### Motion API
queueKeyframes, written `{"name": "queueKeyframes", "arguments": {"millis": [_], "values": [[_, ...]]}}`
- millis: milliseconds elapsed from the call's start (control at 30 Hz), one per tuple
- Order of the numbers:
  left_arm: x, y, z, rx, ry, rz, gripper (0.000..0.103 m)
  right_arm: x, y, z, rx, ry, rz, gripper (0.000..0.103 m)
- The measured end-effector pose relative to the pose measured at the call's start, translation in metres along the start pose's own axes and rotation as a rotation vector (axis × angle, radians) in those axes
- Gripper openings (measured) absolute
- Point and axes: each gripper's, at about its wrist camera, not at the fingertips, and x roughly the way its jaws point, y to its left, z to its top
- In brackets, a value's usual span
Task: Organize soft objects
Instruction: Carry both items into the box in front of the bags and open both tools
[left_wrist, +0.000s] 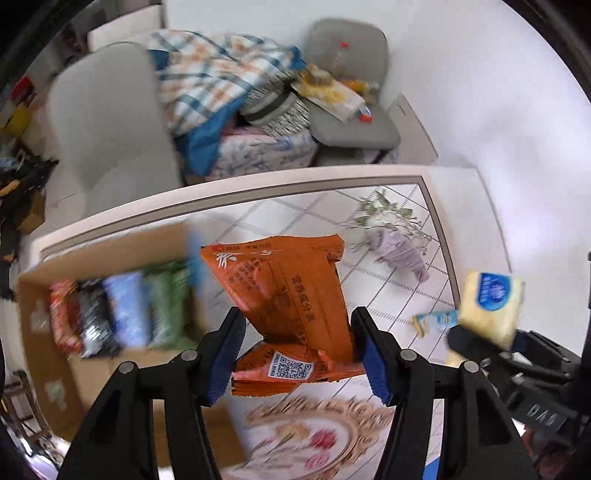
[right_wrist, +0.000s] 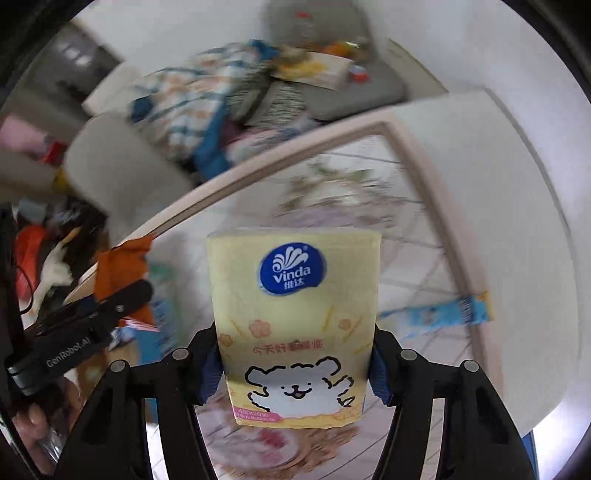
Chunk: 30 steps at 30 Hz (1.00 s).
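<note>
1. Left gripper (left_wrist: 297, 354): its blue-padded jaws are clamped on a crinkled orange foil snack packet (left_wrist: 291, 291), which hangs tilted above the patterned table top (left_wrist: 391, 295), just right of an open brown cardboard box (left_wrist: 110, 325).
2. Right gripper (right_wrist: 293, 373): its jaws are clamped on the lower part of a pale yellow soft tissue pack with a blue oval logo (right_wrist: 295, 325), held upright above the same table and to the right of the left gripper.
3. Box contents: a row of soft packets in red, black, blue and green (left_wrist: 122, 310) lies inside, blurred; free space appears to remain at the near end of the box.
4. Step in hand, as judged: carry both held items to the box.
5. Move the orange packet first, since it is nearer the box. Lower it past the box wall before the jaws part.
6. Keep the two grippers well apart during transfer to avoid collision over the box.
7. Hold light pressure on the tissue pack; it probably deforms easily and may slip if tilted.
8. One small blue-and-yellow sachet (right_wrist: 439, 314) lies flat on the table, to be collected afterwards.
</note>
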Motion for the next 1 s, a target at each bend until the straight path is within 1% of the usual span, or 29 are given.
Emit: {"name": "queueKeyframes", "arguments": {"millis": [33, 100, 133, 167, 200, 267, 333, 367, 433, 533, 567, 633, 700, 733, 800, 1000], "values": [[-0.015, 0.017, -0.012, -0.015, -0.014, 0.007, 0.057, -0.004, 0.015, -0.015, -0.026, 0.001, 0.014, 0.066], [-0.036, 0.050, -0.032, -0.043, -0.023, 0.018, 0.057, -0.010, 0.060, -0.039, -0.082, 0.018, 0.050, 0.066], [-0.048, 0.073, -0.044, -0.068, -0.028, 0.032, 0.057, -0.009, 0.079, -0.050, -0.103, 0.026, 0.066, 0.066], [-0.055, 0.087, -0.052, -0.080, -0.029, 0.043, 0.057, -0.011, 0.105, -0.065, -0.137, 0.036, 0.087, 0.066], [-0.060, 0.103, -0.061, -0.093, -0.027, 0.062, 0.057, -0.008, 0.124, -0.074, -0.162, 0.043, 0.096, 0.066], [-0.065, 0.139, -0.079, -0.131, -0.013, 0.086, 0.057, 0.004, 0.167, -0.092, -0.213, 0.065, 0.115, 0.066], [-0.064, 0.173, -0.092, -0.166, 0.000, 0.110, 0.057, 0.018, 0.199, -0.105, -0.252, 0.086, 0.123, 0.066], [-0.062, 0.187, -0.097, -0.183, 0.010, 0.112, 0.057, 0.030, 0.220, -0.114, -0.283, 0.096, 0.116, 0.066], [-0.053, 0.214, -0.105, -0.220, 0.044, 0.092, 0.057, 0.054, 0.247, -0.125, -0.322, 0.122, 0.110, 0.066], [-0.039, 0.243, -0.113, -0.244, 0.070, 0.096, 0.057, 0.091, 0.273, -0.137, -0.340, 0.179, 0.099, 0.066], [-0.035, 0.252, -0.115, -0.253, 0.074, 0.095, 0.057, 0.102, 0.275, -0.137, -0.340, 0.188, 0.096, 0.066], [-0.020, 0.266, -0.114, -0.268, 0.101, 0.063, 0.057, 0.123, 0.287, -0.142, -0.346, 0.207, 0.083, 0.066], [-0.006, 0.277, -0.112, -0.287, 0.127, 0.038, 0.057, 0.141, 0.291, -0.143, -0.348, 0.219, 0.077, 0.066], [0.004, 0.282, -0.110, -0.284, 0.148, 0.023, 0.057, 0.149, 0.291, -0.142, -0.349, 0.226, 0.073, 0.066], [0.015, 0.286, -0.109, -0.282, 0.169, 0.021, 0.057, 0.162, 0.295, -0.143, -0.354, 0.231, 0.062, 0.066], [0.033, 0.291, -0.109, -0.250, 0.209, 0.014, 0.057, 0.188, 0.306, -0.141, -0.363, 0.254, 0.049, 0.066]]}}
